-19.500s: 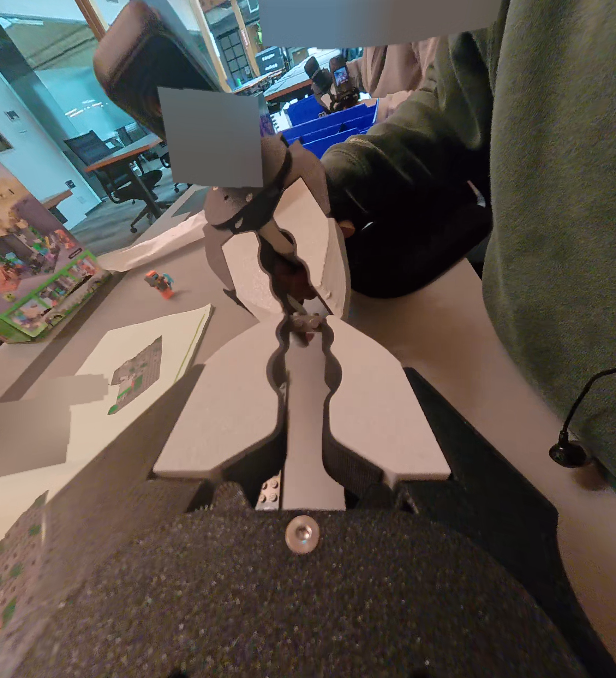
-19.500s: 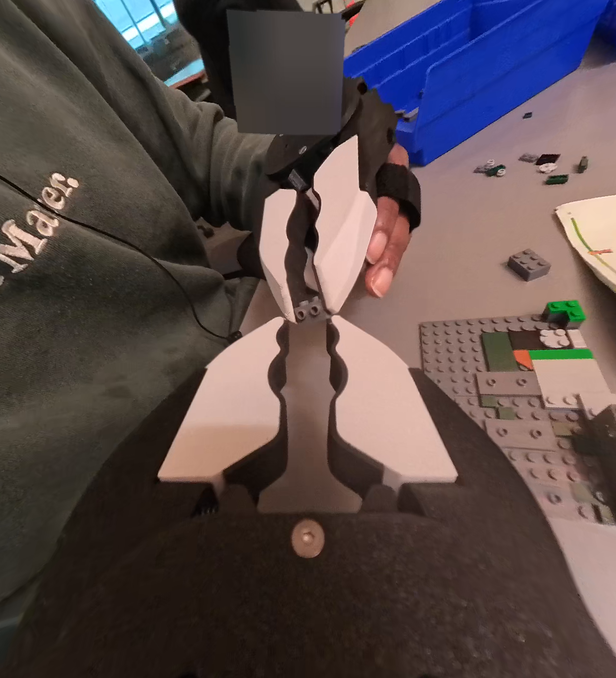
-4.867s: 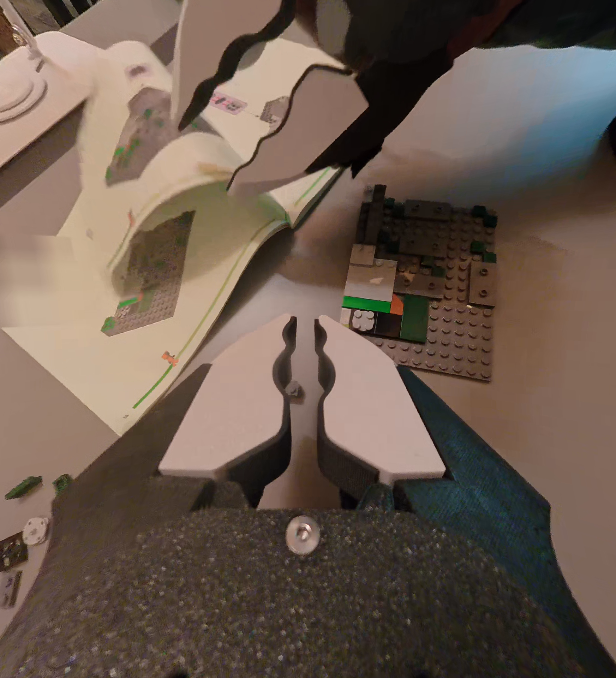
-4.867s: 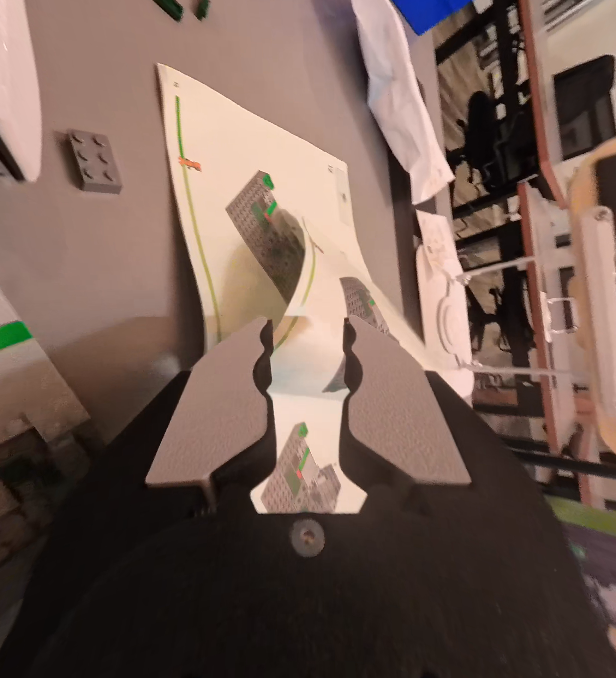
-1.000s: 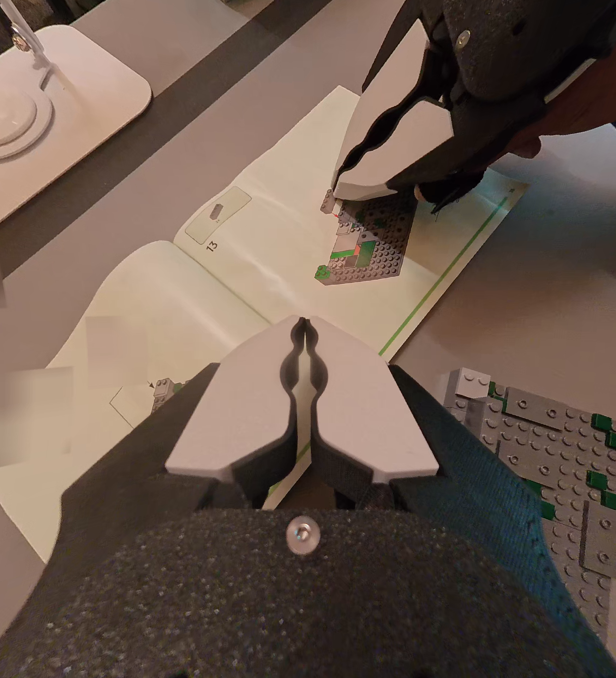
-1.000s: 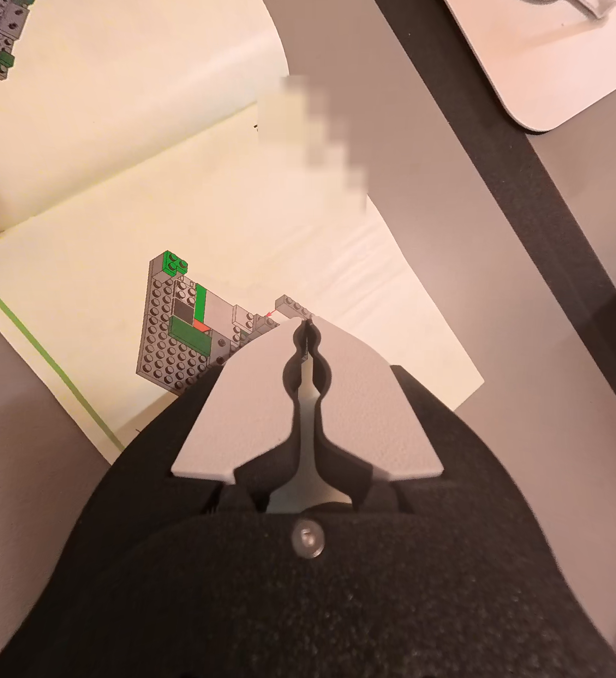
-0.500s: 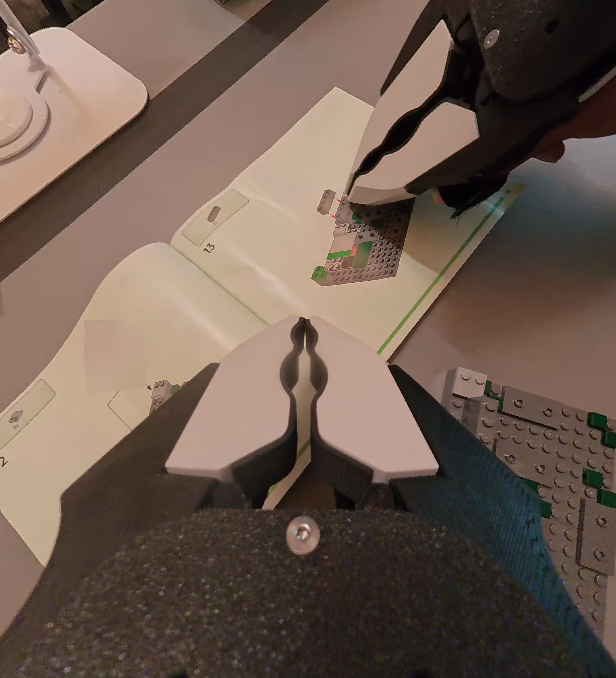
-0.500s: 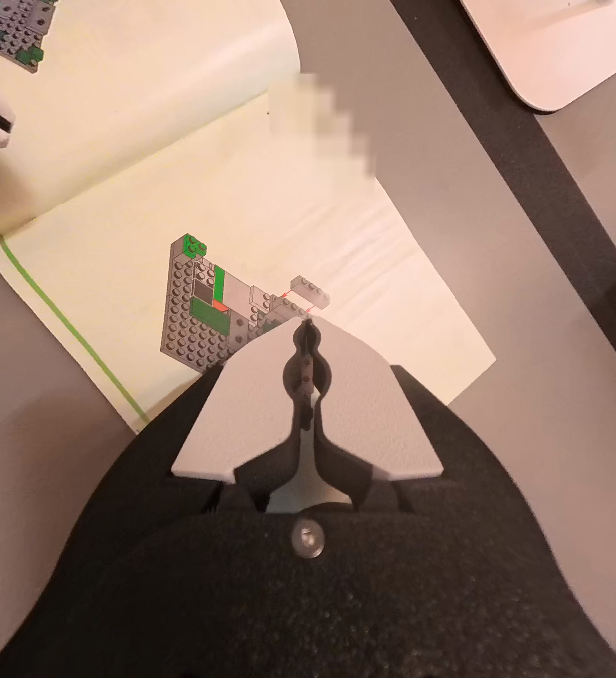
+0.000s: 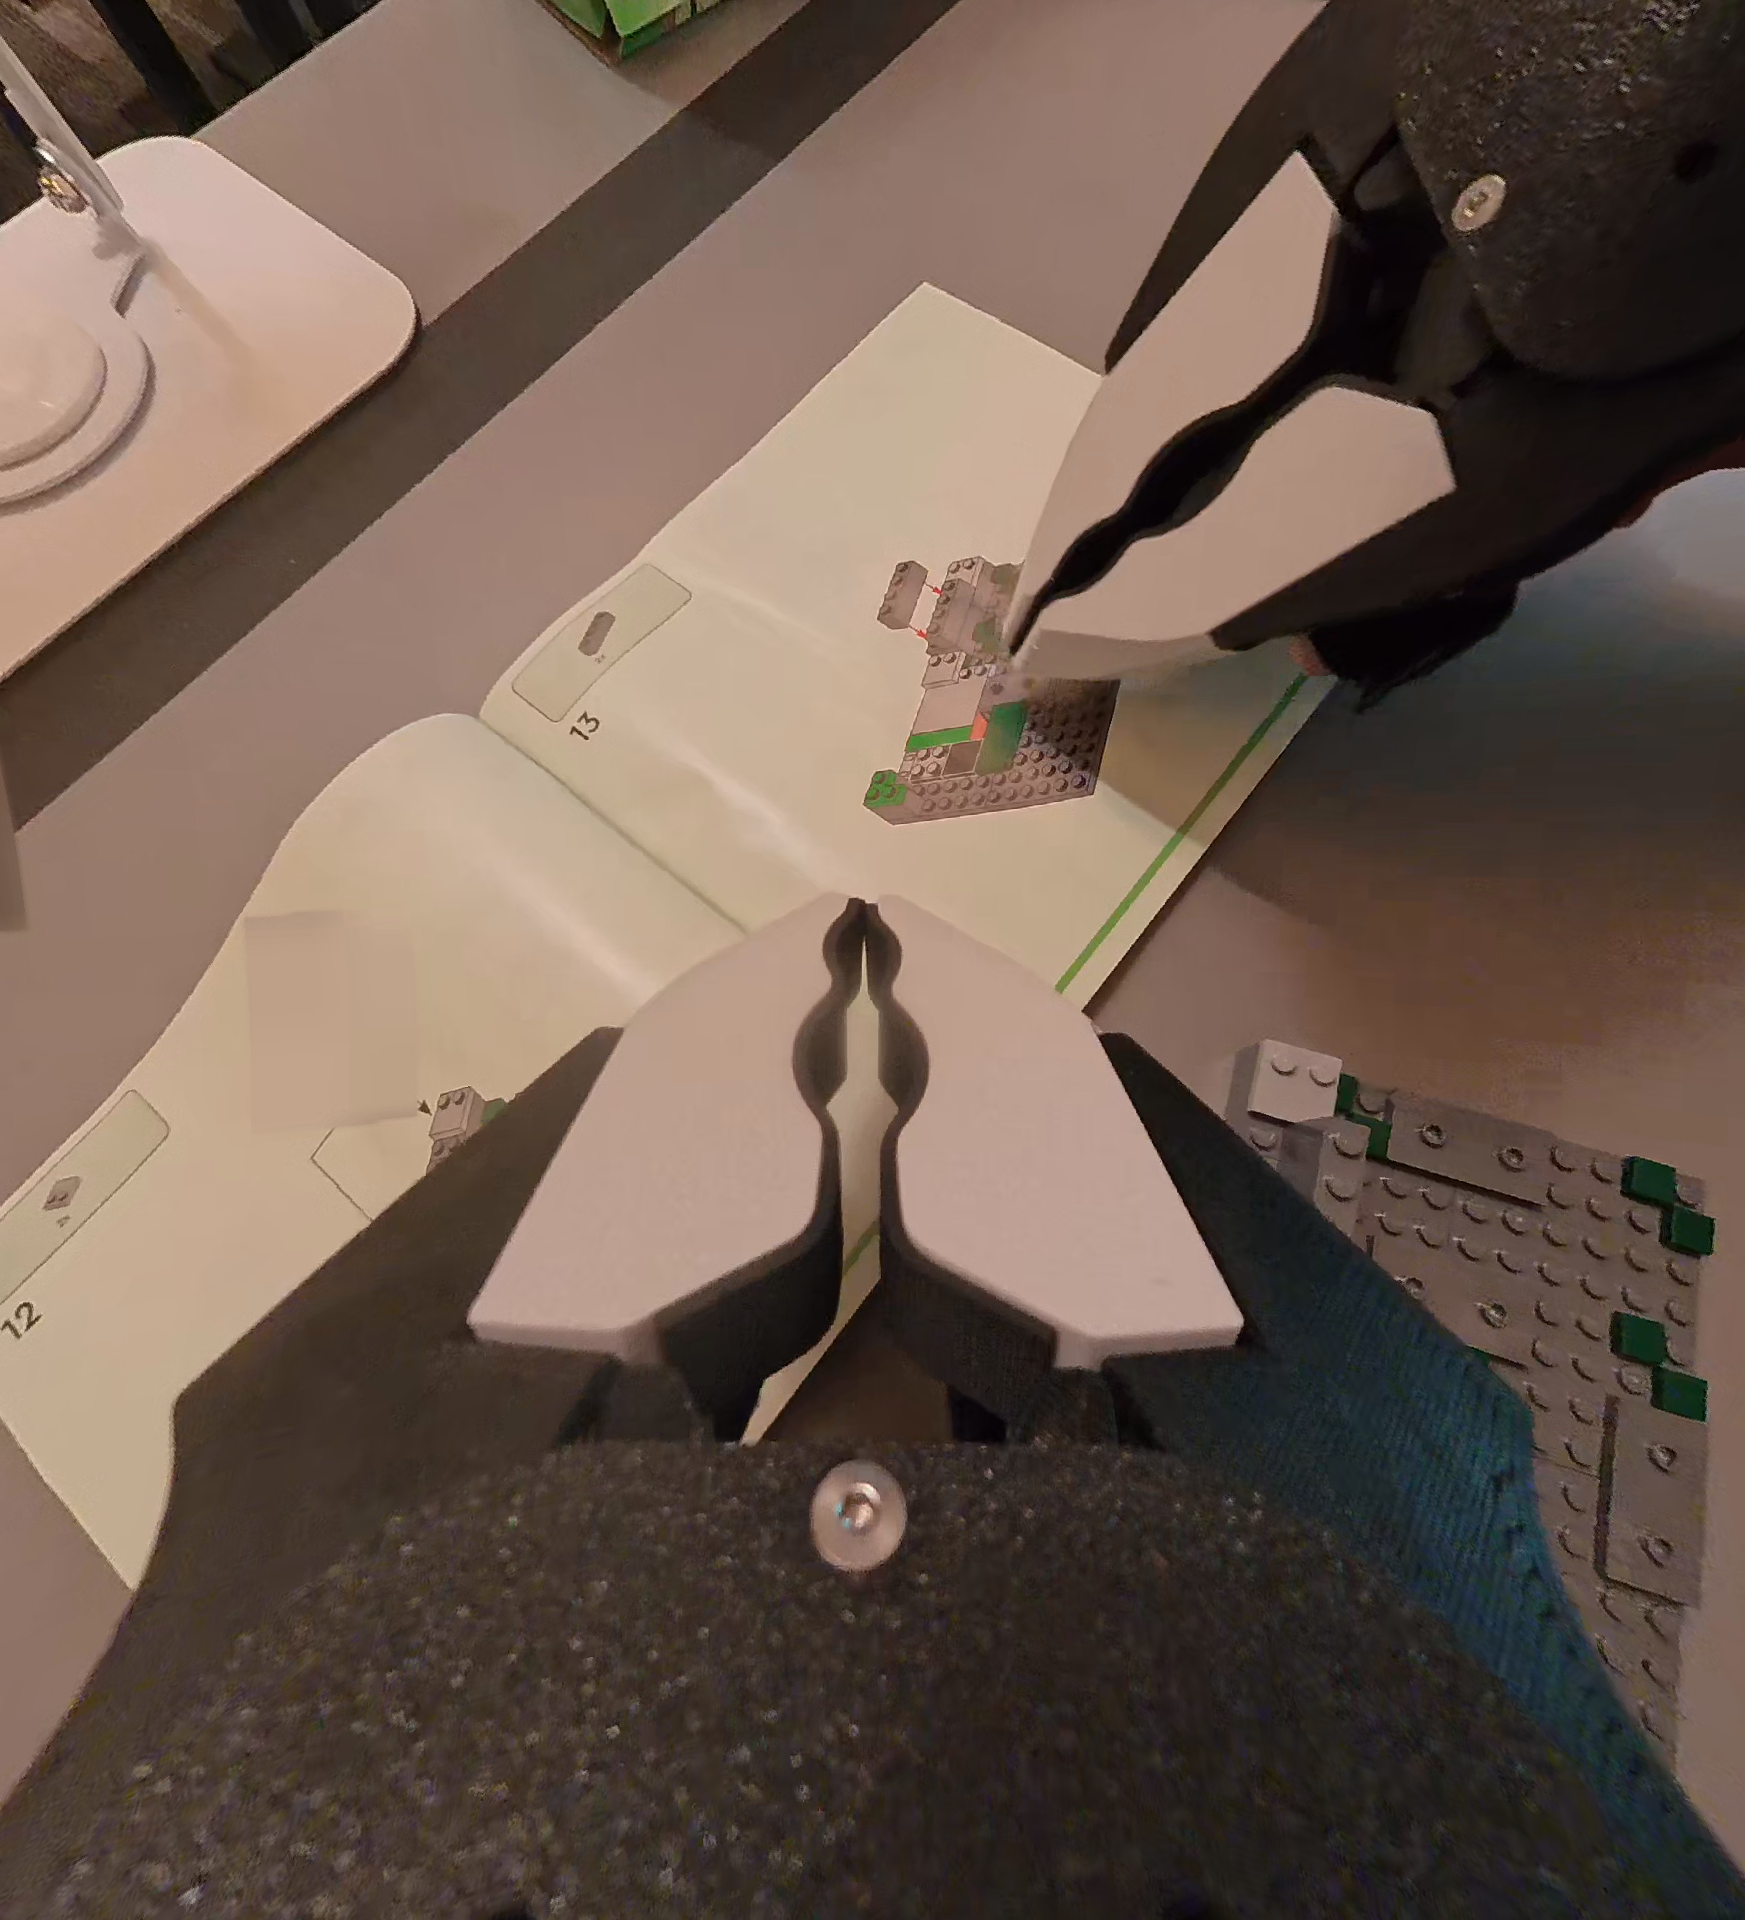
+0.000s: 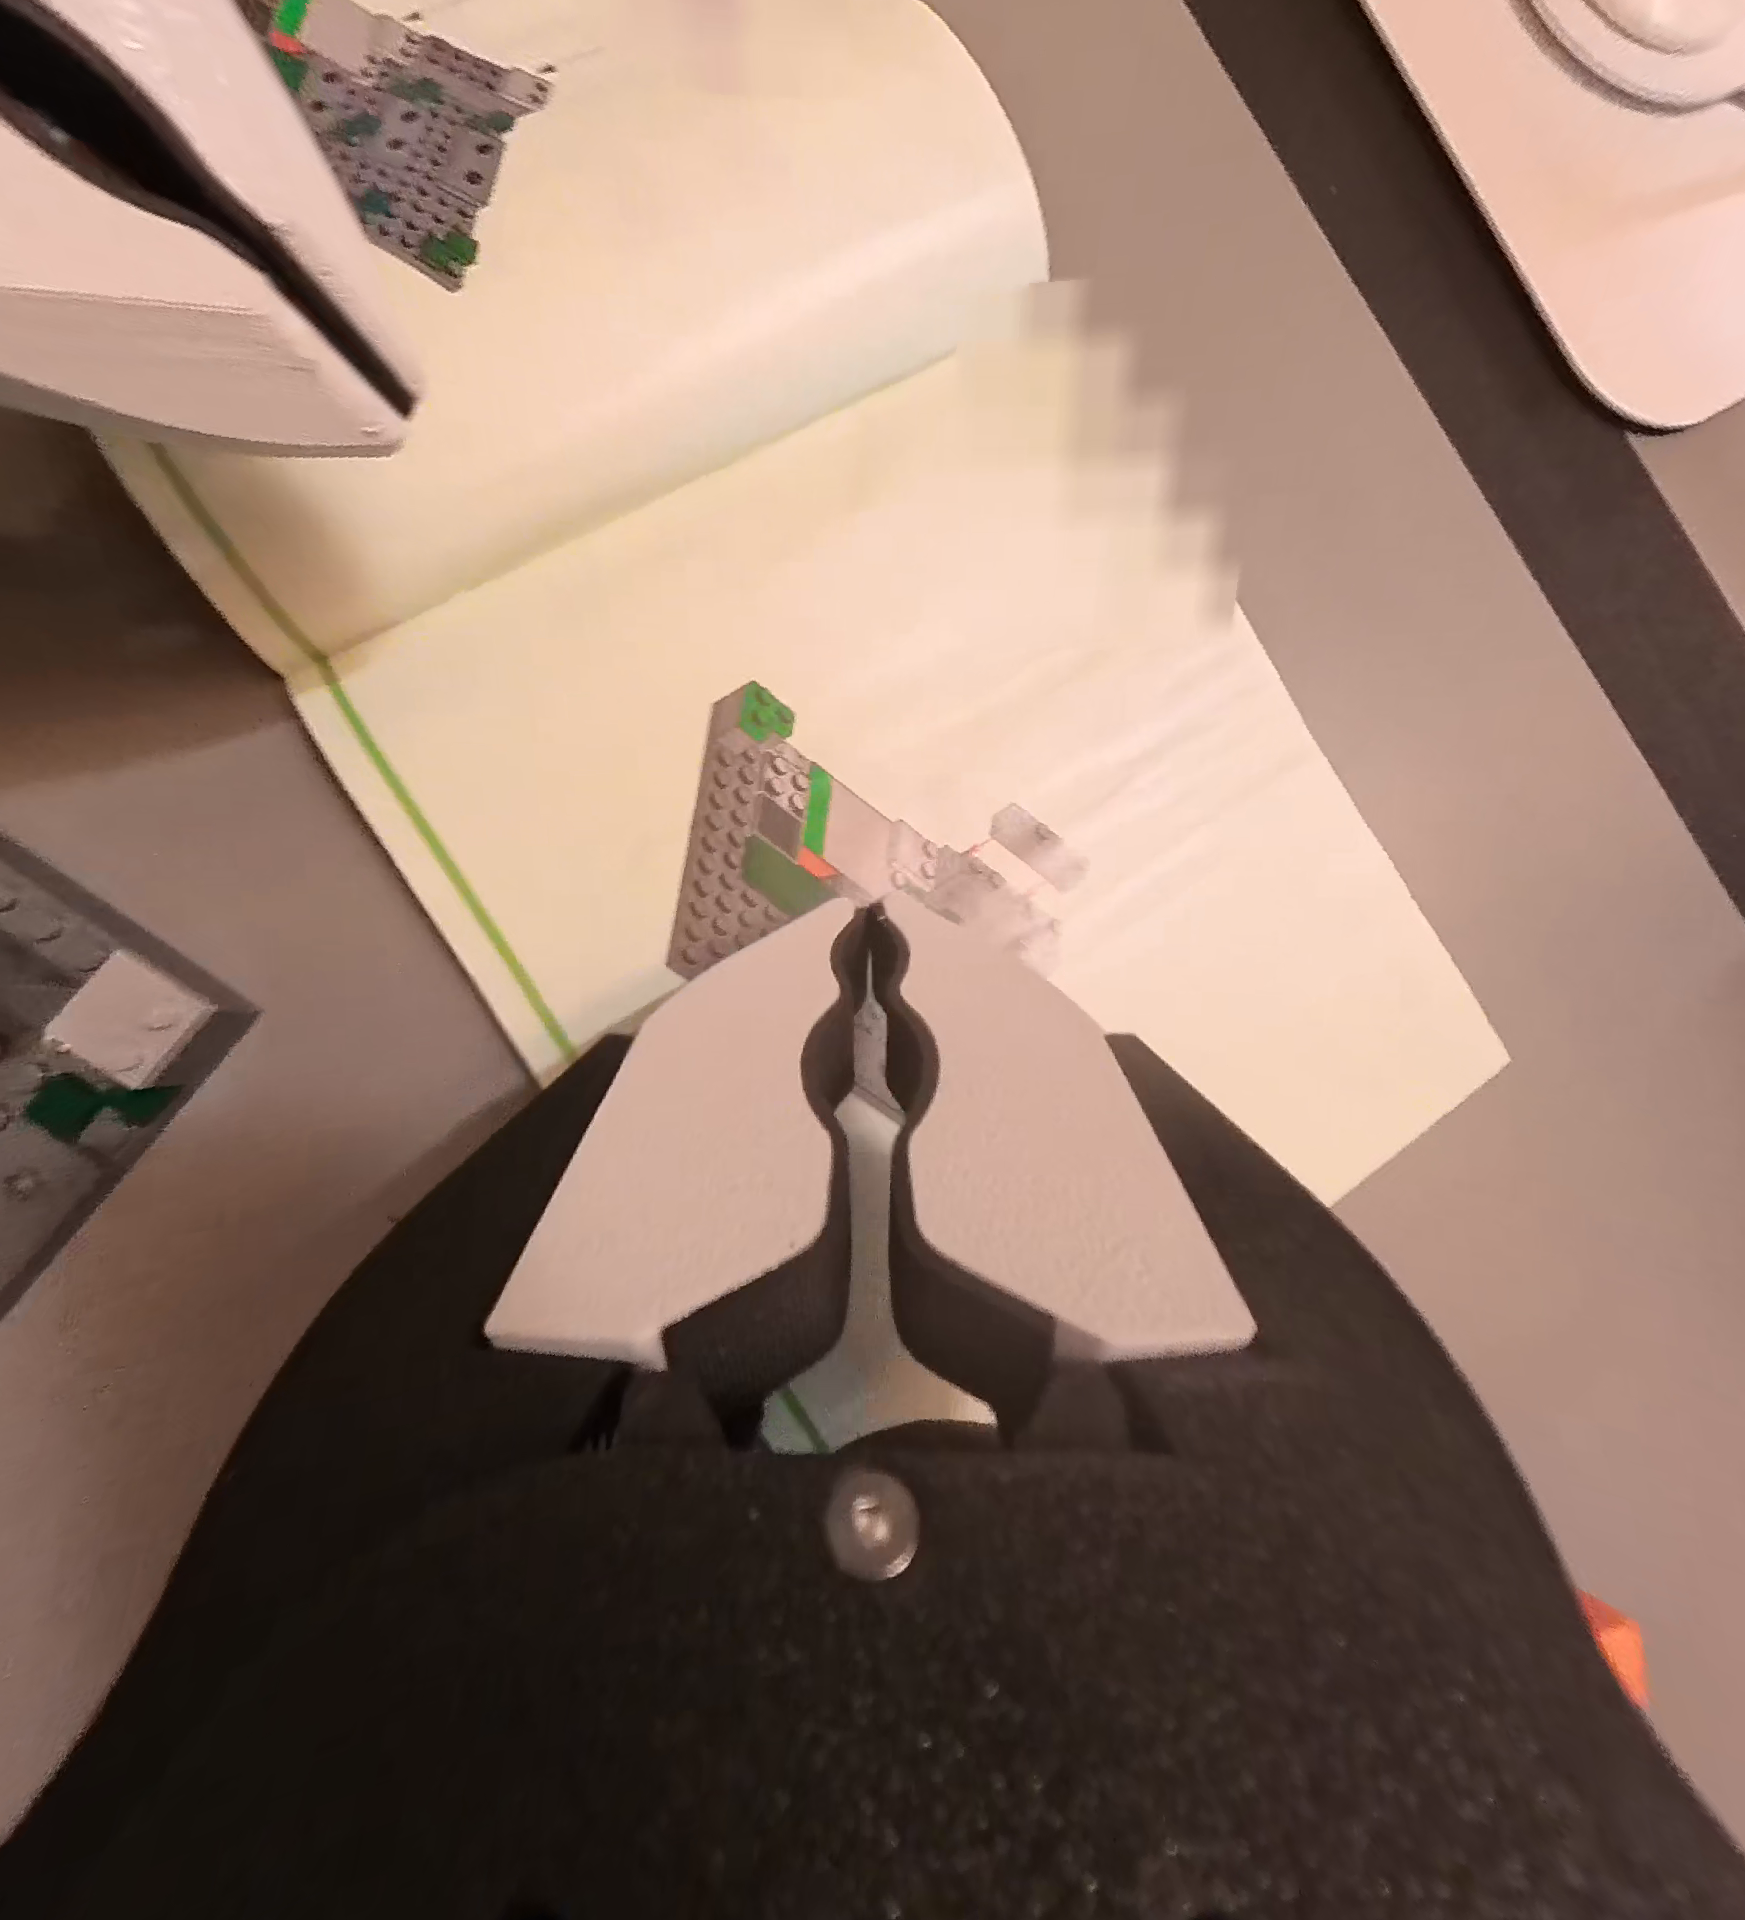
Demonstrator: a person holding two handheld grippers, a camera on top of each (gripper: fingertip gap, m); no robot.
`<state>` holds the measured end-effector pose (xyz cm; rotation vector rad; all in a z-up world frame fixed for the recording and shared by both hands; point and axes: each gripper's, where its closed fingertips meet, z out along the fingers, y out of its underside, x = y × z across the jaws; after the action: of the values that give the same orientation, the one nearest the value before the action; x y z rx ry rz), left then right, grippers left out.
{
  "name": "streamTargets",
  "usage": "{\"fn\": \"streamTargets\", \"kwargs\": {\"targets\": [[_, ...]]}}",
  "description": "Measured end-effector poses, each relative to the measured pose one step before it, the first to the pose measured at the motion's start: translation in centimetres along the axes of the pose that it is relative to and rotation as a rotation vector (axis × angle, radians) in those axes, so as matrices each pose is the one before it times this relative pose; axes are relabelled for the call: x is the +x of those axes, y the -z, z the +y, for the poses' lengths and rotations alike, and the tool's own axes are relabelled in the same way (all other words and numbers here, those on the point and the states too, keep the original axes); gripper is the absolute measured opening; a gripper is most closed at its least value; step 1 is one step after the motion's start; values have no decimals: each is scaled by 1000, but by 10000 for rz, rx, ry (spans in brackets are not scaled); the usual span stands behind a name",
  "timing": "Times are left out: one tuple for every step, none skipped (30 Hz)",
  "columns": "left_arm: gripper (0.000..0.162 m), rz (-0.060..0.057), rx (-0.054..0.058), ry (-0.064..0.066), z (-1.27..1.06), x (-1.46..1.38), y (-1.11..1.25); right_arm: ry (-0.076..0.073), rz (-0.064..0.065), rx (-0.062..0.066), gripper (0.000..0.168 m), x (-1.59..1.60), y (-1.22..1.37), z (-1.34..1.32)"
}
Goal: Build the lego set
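Lego build (image 9: 1533,1309), a flat grey studded plate with small green pieces and one pale raised brick at its corner, lies on the grey surface (image 9: 1470,883) just beside the green-striped edge of the open instruction booklet (image 9: 743,665). I hold the left gripper (image 9: 863,914) above the booklet's centre fold, its fingers (image 9: 702,1164) pressed together with nothing between them. The right gripper (image 10: 873,920) hangs over the far booklet page, tips above the printed model picture; its fingers (image 10: 1055,1143) look closed too, and I see only a thin pale sliver in their gap, so I cannot tell whether a tiny piece is pinched there. I judge the plate light, rigid and slick on top, liable to skate across the surface if pushed sideways. I would take it by a bare outer edge well away from the booklet, or steady it there, pressing new bricks straight down so nothing pops loose.
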<state>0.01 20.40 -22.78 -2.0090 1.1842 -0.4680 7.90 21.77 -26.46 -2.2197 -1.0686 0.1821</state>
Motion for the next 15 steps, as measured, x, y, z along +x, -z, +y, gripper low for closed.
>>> {"fn": "streamTargets", "kwargs": {"targets": [[0,16,2,-9,-13,48,35,81,-49,36,0,-311,161,-66],[0,17,-5,-19,-21,60,38,64,-102,62,0,-396,179,-105],[0,12,-5,-28,-19,50,55,60,-158,107,0,-494,191,-163],[0,9,-2,-34,-40,57,80,82,-220,136,0,-642,201,-196],[0,6,-10,-36,-32,45,99,139,-290,146,0,-793,178,-213],[0,2,6,-28,-64,31,103,209,-359,151,0,-929,154,-222],[0,-11,21,-7,-88,13,131,261,-395,141,0,-1005,89,-214],[0,-16,9,-4,-66,9,133,317,-435,137,0,-1061,53,-187],[0,-15,1,-4,-45,22,153,354,-453,172,0,-1063,20,-217],[0,17,5,-21,-46,85,173,333,-447,206,0,-980,-5,-231],[0,49,5,-33,-18,136,192,264,-478,204,0,-935,-29,-211],[0,50,-9,-27,32,148,193,187,-494,199,0,-859,-38,-203],[0,29,-13,-15,83,91,199,120,-425,171,0,-668,-50,-183],[0,37,-34,-11,189,117,182,80,-350,112,0,-468,-66,-125],[0,53,-55,2,293,134,176,70,-307,55,0,-315,-74,-67]]}}
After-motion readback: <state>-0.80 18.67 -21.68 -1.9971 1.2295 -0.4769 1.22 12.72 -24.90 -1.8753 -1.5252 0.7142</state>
